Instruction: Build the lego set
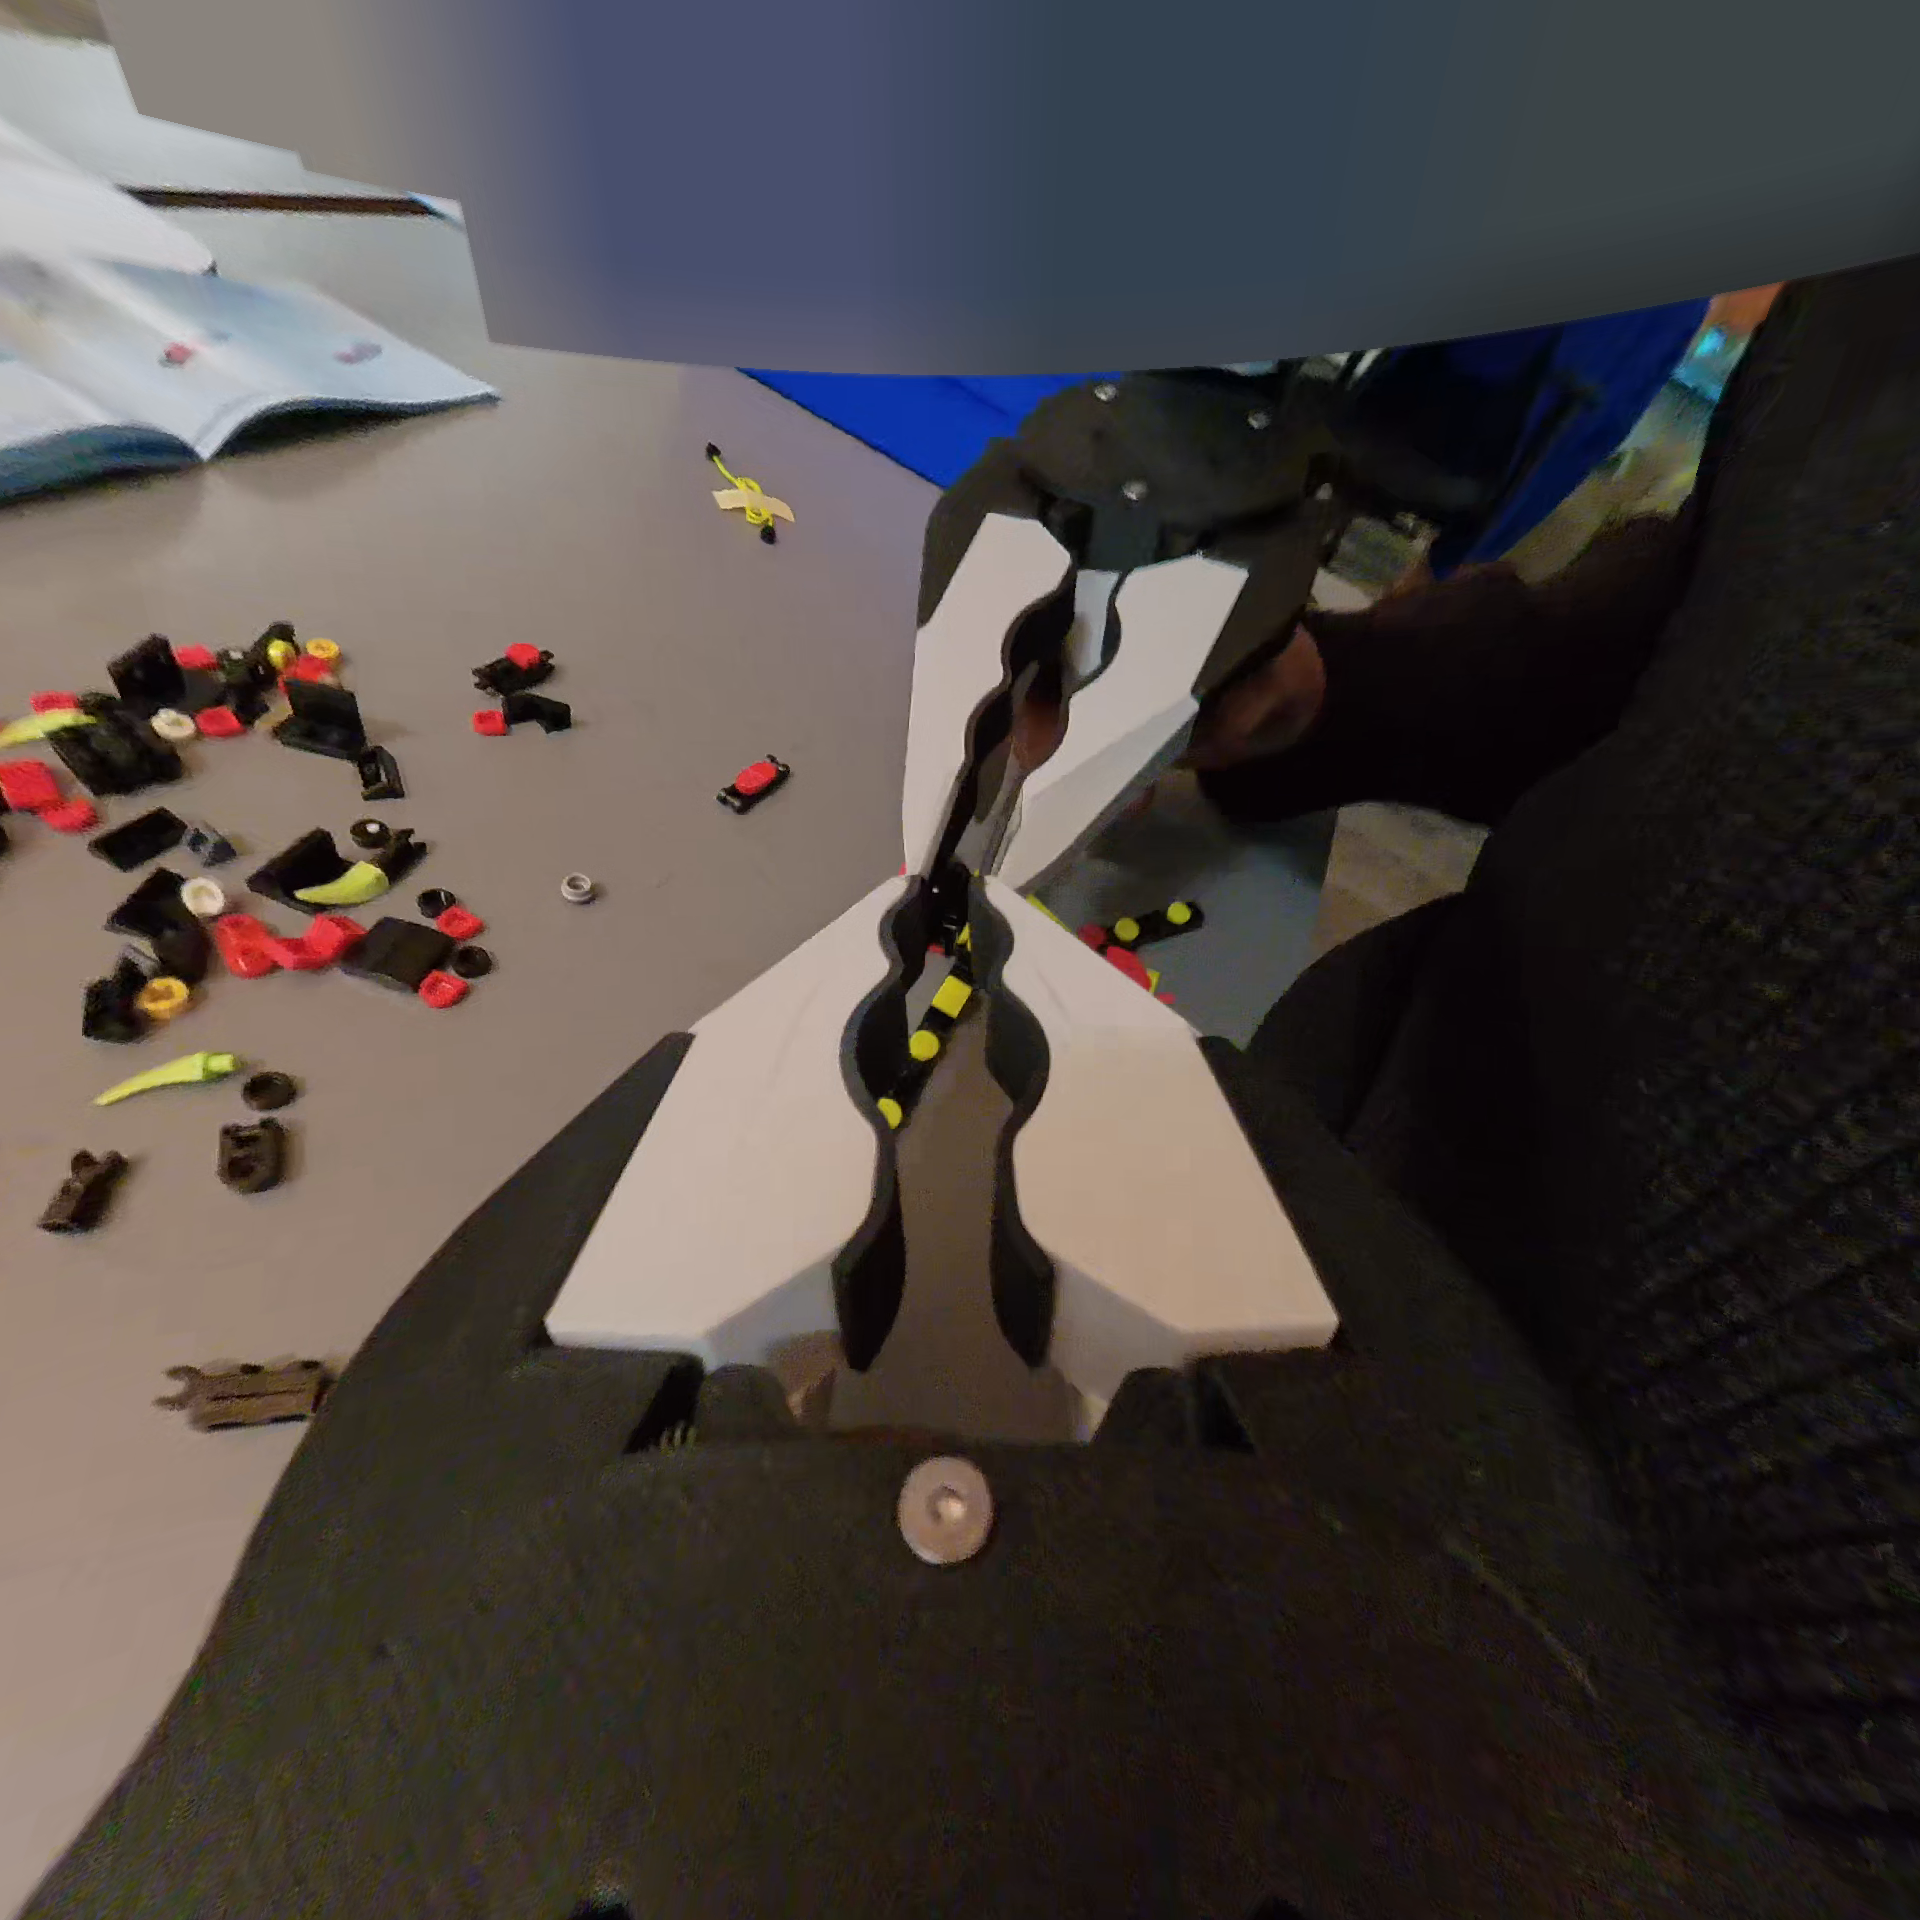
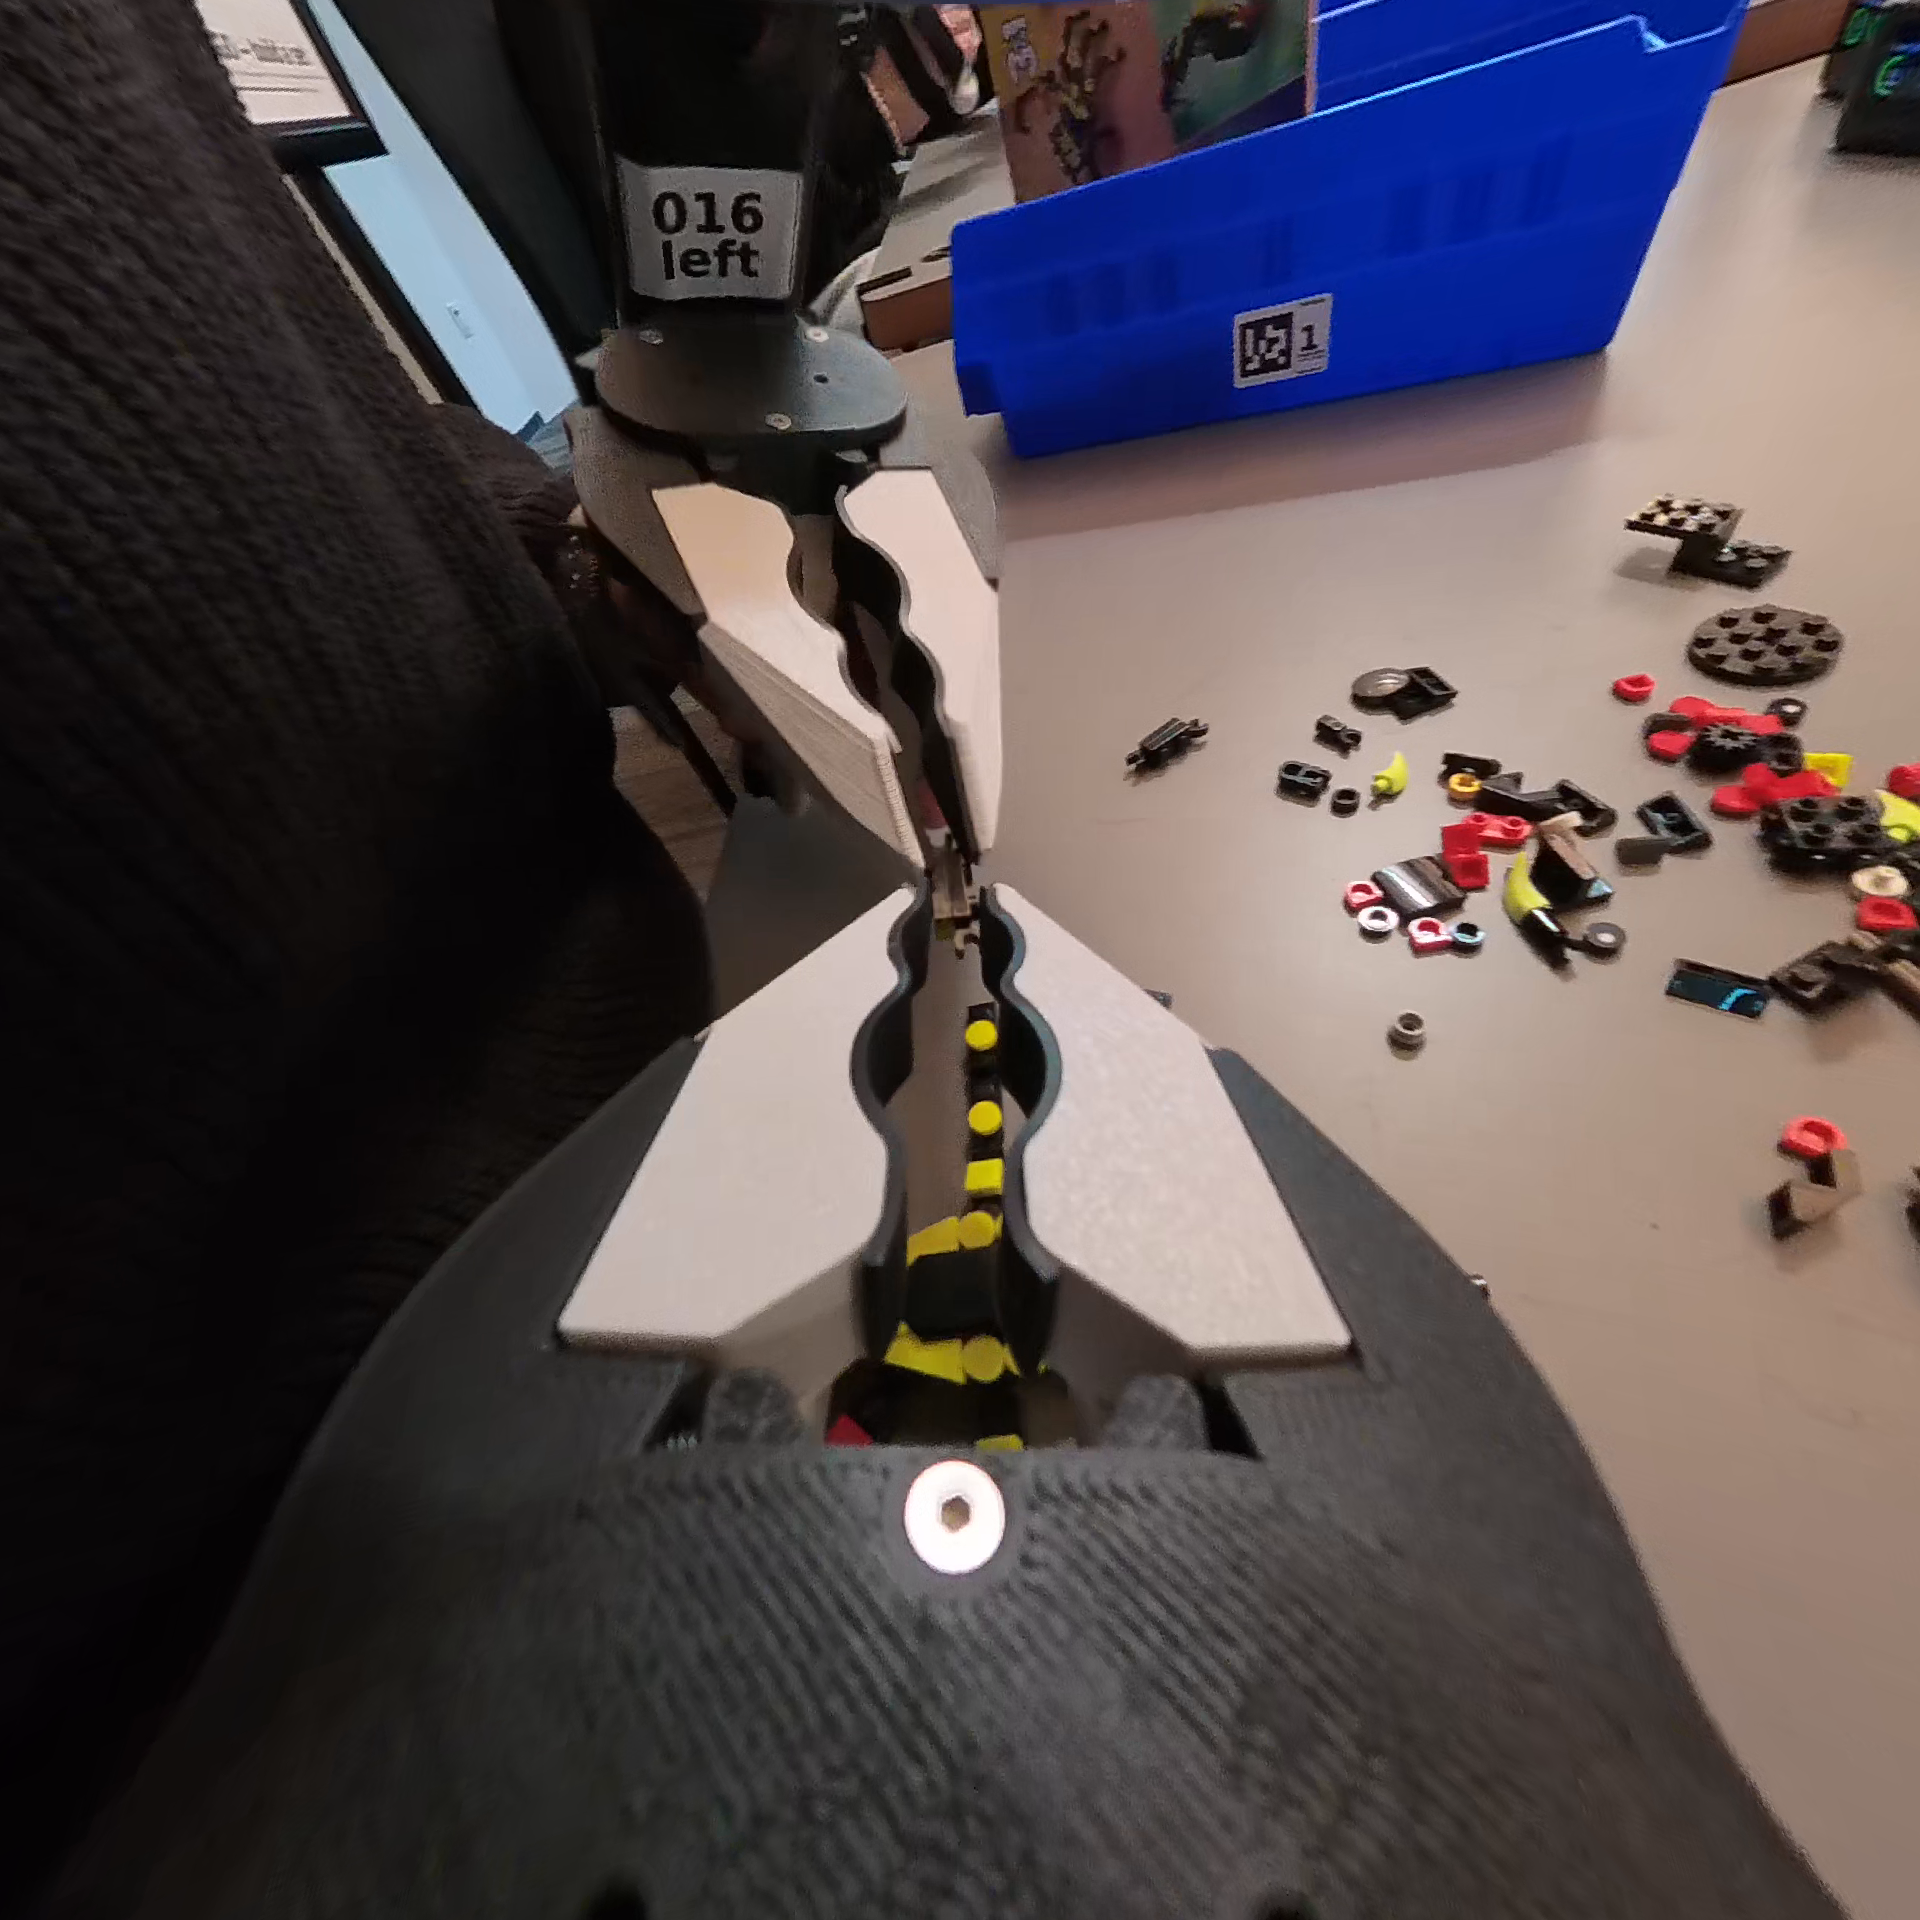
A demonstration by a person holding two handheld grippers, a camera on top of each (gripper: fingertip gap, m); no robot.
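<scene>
Both grippers meet tip to tip over the near edge of the grey table (image 2: pixel 1299 644), just off the blue bin (image 2: pixel 1351 239). The left gripper (image 1: pixel 940 904) has its fingers pressed close on a small dark lego piece (image 1: pixel 943 902) right at the tips. The right gripper (image 2: pixel 951 904) is pinched the same way on a small dark bit at its own tips — whether that's the same piece or a mating one I can't tell, too small & blurred.

Below them, seen through the finger gaps, sits a long black strip w/ yellow studs (image 2: pixel 982 1122) — prob. the part-built model, lying on the table edge nearest the person.

Handling, my guess: the piece is very light, hard ABS plastic, glossy and a bit slippery, stiff — it won't bend, but it'll pop out sideways if squeezed off-centre. Best gripped across flat parallel faces, not on the studs. The joint needs straight push, little force.

The gripper fingers are pale matte wedges w/ black wavy rubbery inner pads. The loose pile (image 2: pixel 1714 810) of black, red and lime parts is spread on the table, to the right of the bin's front. An open instruction booklet (image 1: pixel 208 364) lies farther off across the table.
</scene>
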